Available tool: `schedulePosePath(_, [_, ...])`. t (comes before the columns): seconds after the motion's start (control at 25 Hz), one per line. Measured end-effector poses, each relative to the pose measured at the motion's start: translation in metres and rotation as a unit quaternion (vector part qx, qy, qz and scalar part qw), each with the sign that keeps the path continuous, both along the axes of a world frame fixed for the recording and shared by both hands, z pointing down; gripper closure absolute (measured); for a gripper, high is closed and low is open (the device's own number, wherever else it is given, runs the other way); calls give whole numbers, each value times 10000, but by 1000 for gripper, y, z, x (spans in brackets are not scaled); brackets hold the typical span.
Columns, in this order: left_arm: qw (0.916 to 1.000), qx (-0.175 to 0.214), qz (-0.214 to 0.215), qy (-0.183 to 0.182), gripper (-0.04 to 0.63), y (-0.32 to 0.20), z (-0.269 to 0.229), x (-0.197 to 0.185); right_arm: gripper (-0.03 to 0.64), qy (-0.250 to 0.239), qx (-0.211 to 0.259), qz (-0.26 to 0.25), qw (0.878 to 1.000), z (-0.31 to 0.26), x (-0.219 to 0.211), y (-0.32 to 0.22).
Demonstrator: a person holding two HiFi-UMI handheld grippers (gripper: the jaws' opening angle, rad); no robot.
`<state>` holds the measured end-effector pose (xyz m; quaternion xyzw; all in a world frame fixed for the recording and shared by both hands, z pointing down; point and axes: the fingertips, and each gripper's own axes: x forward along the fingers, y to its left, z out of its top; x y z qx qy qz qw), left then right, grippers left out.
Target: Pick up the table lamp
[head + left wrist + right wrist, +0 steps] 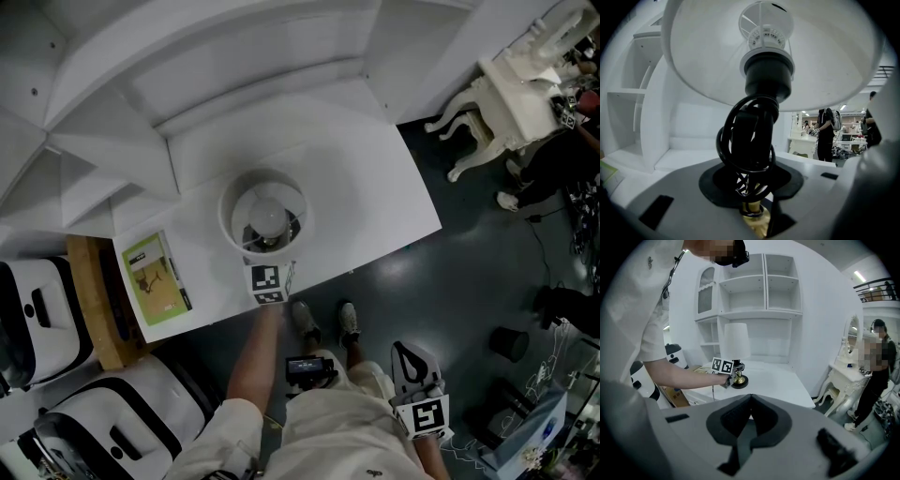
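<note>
on the white table point(375, 197), the left gripper point(757, 220) clamps the table lamp point(246, 208) by its brass stem, while the right gripper point(750, 404) hangs aside, jaws together.

The table lamp point(267, 214) stands near the front edge of the table point(375, 178), its stem between the jaws of the left hand-held gripper point(270, 267). A booklet point(155, 278) lies to its left. Shelves point(84, 159) rise behind.
</note>
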<state>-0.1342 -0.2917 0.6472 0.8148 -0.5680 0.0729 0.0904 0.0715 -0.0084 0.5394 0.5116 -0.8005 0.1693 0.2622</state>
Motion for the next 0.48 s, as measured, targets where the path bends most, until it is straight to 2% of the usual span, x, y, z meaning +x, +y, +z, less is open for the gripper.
schedulePosePath(0.12, [9999,-60,-18,84,454,3,-6,0,604,-106,91,25,9999,-4,-1,-3])
schedulePosePath(0.28, [9997,-144,-92,174,454,8,-19,-3,604,-11,125,-110,9999,-4,1,-2])
schedulePosePath(0.48, [9995,-208,-42,242,454,18,-43,-4,604,-275,424,-83,9987,-18,-1,-10])
